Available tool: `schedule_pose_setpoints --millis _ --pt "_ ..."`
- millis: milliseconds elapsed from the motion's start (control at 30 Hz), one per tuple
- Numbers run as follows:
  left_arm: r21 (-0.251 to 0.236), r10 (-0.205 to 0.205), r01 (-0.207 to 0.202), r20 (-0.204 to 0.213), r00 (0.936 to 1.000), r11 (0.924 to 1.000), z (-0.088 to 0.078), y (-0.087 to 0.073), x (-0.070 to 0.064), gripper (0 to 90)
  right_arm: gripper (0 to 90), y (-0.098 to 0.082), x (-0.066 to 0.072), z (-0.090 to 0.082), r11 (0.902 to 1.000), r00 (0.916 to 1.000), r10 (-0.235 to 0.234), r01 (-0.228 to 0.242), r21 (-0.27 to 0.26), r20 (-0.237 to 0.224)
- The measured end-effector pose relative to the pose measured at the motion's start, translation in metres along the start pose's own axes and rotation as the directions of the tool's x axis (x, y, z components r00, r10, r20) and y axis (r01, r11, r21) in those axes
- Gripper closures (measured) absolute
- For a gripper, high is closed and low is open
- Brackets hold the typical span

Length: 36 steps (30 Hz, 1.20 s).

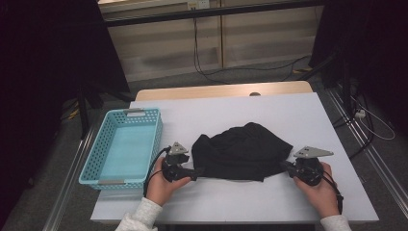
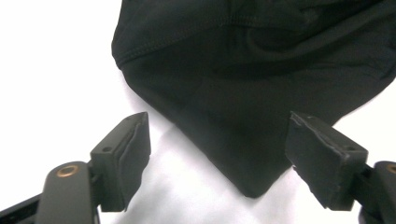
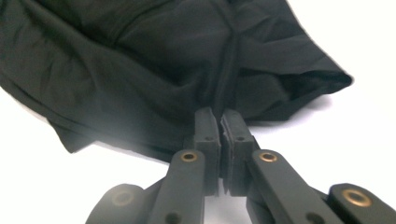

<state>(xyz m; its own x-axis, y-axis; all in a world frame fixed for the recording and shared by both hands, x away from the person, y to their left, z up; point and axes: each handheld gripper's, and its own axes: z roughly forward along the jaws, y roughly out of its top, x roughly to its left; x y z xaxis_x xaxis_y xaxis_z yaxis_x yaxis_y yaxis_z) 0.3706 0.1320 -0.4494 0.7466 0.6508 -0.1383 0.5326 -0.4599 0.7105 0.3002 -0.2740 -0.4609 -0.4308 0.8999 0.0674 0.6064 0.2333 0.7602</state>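
Right tongs [image 3: 219, 122] clamp the black garment's [image 1: 240, 150] edge; left tongs [image 2: 217, 156] gape around its corner, not gripping yet. Blue basket [image 1: 91, 166] waits empty.

Empty blue basket [image 1: 122, 149], white table [image 1: 288, 120]

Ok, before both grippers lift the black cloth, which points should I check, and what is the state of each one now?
1. Right gripper shut on the black cloth: ok, its jaws pinch a fold at the cloth's edge.
2. Left gripper gripping: not ok, its jaws stand apart with a cloth corner lying between them, pads not touching.
3. How many layers the right gripper holds: cannot tell.
4. Cloth free of other things: ok, it lies by itself on the white table.
5. Blue basket ready: ok, it stands upright to the left, beside the left gripper, nothing inside.
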Motion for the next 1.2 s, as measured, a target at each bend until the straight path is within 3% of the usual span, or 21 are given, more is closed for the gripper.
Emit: schedule_pose_setpoints --millis 100,167,467,633,667,900,1067,1200 --pt "0.008 0.014 -0.013 -0.008 0.9999 0.9999 0.002 -0.003 0.0 26.5 88.0 -0.001 -0.007 -0.005 0.999 0.9994 0.036 -0.036 -0.027 0.001" --pt "0.011 0.0 0.0 -0.009 1.0 0.9999 0.004 -0.005 -0.001 27.6 88.1 -0.002 -0.009 -0.007 0.9986 0.9989 0.047 -0.047 -0.024 -0.002" --pt "0.036 0.025 -0.024 -0.009 0.9997 0.999 0.005 -0.007 -0.006 36.1 87.8 -0.002 -0.009 -0.009 0.9985 0.9994 0.036 -0.036 -0.041 -0.003" --pt "0.073 0.014 -0.014 0.003 0.9999 0.9973 0.003 -0.005 -0.014 46.1 87.6 -0.001 -0.007 -0.008 0.9989 0.9997 0.026 -0.026 -0.039 -0.007" --pt "0.08 0.033 -0.033 -0.006 0.9994 0.9962 0.003 -0.005 -0.015 50.9 87.6 -0.001 -0.006 -0.007 0.999 0.9997 0.021 -0.021 -0.038 -0.009" --pt "0.126 -0.03 0.022 0.06 0.9977 0.9917 0.002 -0.004 -0.019 83.9 87.7 0.001 -0.003 -0.007 0.9988 0.9997 0.017 -0.018 -0.045 -0.019" --pt "0.136 -0.055 0.044 0.08 0.9952 0.9897 0.001 0.0 -0.016 87.4 87.8 0.003 -0.002 -0.009 0.9978 0.999 0.028 -0.03 -0.058 -0.036" --pt "0.106 -0.109 0.096 0.122 0.9866 0.9898 -0.01 0.009 -0.008 87.6 87.8 0.008 -0.003 -0.016 0.9958 0.9982 0.035 -0.039 -0.083 -0.048"
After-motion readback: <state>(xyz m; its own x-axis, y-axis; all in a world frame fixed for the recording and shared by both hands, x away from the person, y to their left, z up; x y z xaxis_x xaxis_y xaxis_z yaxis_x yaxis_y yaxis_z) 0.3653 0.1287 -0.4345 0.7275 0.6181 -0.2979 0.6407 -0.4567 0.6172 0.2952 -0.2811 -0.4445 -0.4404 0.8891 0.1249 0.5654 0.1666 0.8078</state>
